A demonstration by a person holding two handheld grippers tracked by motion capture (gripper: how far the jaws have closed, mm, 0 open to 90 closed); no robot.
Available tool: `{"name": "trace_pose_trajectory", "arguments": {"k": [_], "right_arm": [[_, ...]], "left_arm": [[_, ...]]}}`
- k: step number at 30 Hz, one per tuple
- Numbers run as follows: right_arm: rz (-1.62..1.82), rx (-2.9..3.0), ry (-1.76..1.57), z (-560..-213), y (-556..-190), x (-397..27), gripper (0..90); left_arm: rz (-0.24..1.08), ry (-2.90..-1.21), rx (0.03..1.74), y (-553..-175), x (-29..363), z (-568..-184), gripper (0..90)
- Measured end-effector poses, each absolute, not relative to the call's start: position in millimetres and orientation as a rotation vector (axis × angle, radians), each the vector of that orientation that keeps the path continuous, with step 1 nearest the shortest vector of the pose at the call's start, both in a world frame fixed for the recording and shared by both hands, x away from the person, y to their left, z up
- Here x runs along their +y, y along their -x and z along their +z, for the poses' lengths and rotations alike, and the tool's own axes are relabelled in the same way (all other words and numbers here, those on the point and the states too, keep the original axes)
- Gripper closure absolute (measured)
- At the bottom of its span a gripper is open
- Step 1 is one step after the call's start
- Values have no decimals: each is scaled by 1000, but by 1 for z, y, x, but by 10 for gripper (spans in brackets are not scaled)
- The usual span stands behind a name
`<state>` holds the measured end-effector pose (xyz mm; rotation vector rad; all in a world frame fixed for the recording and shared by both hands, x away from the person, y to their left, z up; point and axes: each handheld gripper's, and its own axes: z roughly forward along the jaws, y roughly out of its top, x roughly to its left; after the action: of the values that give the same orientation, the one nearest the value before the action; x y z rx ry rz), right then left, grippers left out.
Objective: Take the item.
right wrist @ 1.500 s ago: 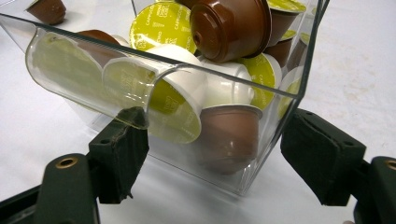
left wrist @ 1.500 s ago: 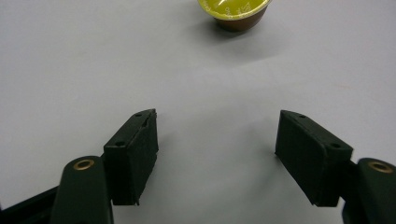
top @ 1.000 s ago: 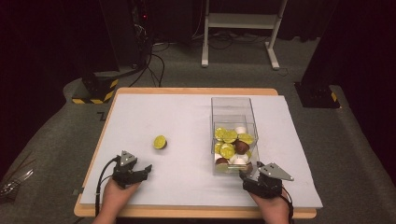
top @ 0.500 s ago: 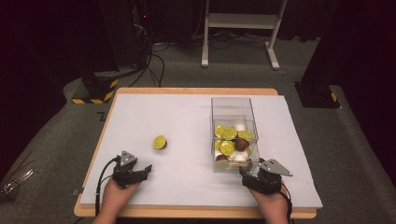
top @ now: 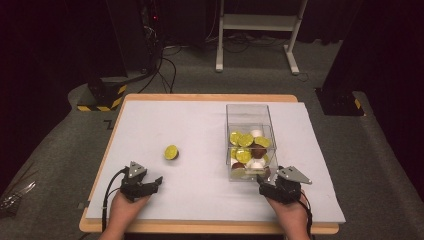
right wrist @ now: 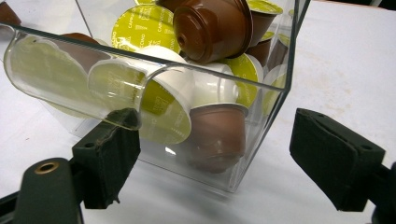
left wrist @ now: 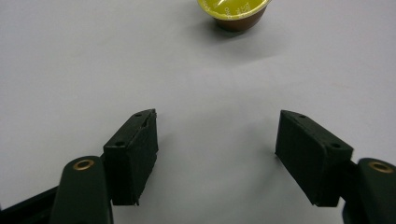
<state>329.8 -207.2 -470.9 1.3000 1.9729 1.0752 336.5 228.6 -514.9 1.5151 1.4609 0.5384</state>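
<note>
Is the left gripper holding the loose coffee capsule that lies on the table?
No, the left gripper has open, empty jaws, and the capsule lies apart ahead of them.

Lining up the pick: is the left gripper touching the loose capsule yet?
Apart. In the left gripper view, bare table lies between the open left gripper and the loose capsule.
</note>
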Motion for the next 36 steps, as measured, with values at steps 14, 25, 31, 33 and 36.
{"name": "trace_pose_trajectory", "arguments": {"k": [14,25,31,33,36], "right_arm": [[1056,1960,-1301,-470,-341,-205,162],[1048,1938,-1319,-470,-354,-202,162],[1043,1925,-1327,-470,-364,-200,164],[1040,1923,-1328,-470,-365,-200,164],[1040,1915,-1331,-470,-369,-199,164]], "left_arm": [[538,-1509,1463,-337,229,-515,299],[536,-1515,1462,-337,229,-515,299],[535,-1513,1461,-337,229,-515,298],[535,-1513,1461,-337,229,-515,298],[534,-1512,1459,-337,229,-515,298]]}}
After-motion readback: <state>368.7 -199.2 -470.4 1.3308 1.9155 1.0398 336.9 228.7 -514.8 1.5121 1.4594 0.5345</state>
